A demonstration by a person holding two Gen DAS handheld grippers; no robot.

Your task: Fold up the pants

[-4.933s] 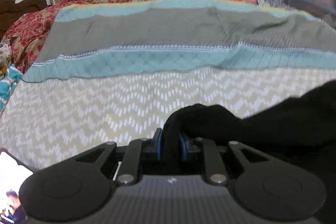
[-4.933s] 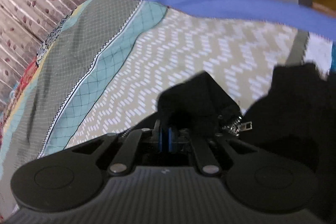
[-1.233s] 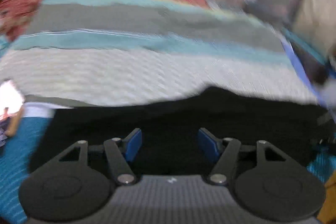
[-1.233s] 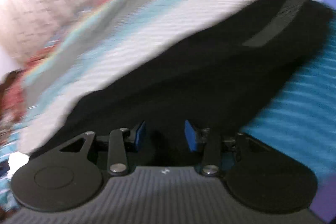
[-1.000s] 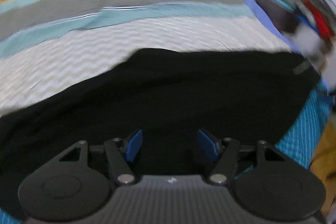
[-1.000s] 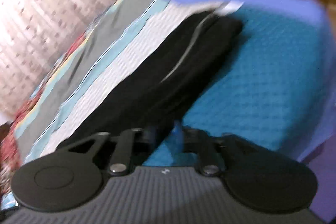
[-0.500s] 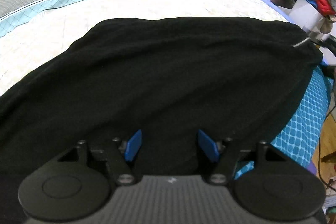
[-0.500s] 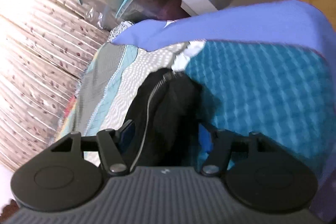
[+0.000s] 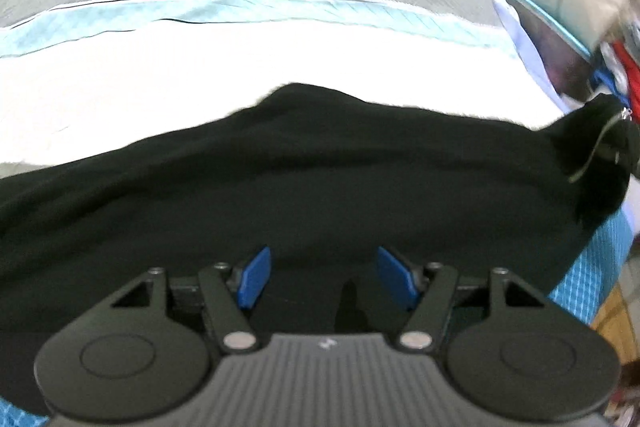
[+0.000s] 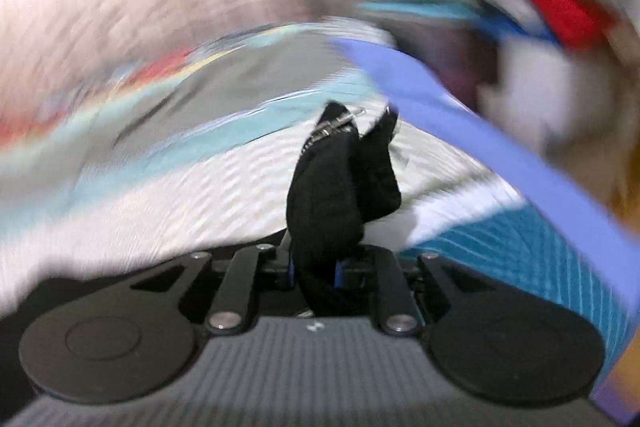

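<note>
The black pants [image 9: 304, 179] lie spread across the near part of the bed. My left gripper [image 9: 322, 277] is open just above the black cloth, its blue pads apart and holding nothing. At the far right of the left wrist view the zipper end of the pants [image 9: 600, 147] is lifted off the bed. In the blurred right wrist view my right gripper [image 10: 314, 273] is shut on a bunched fold of the pants [image 10: 332, 187], with the zipper [image 10: 338, 121] at the top of the fold.
The bed has a striped cover [image 9: 240, 3] of grey, teal and white bands, and a blue checked sheet [image 9: 596, 267] at the right edge. A blue-violet sheet edge [image 10: 460, 119] runs along the bed's right side. Piled clothes [image 10: 552, 3] and boxes stand beyond it.
My right gripper has shut on the zipper end of the pants and lifted it while swinging. My left gripper stays open over the cloth and has tilted up.
</note>
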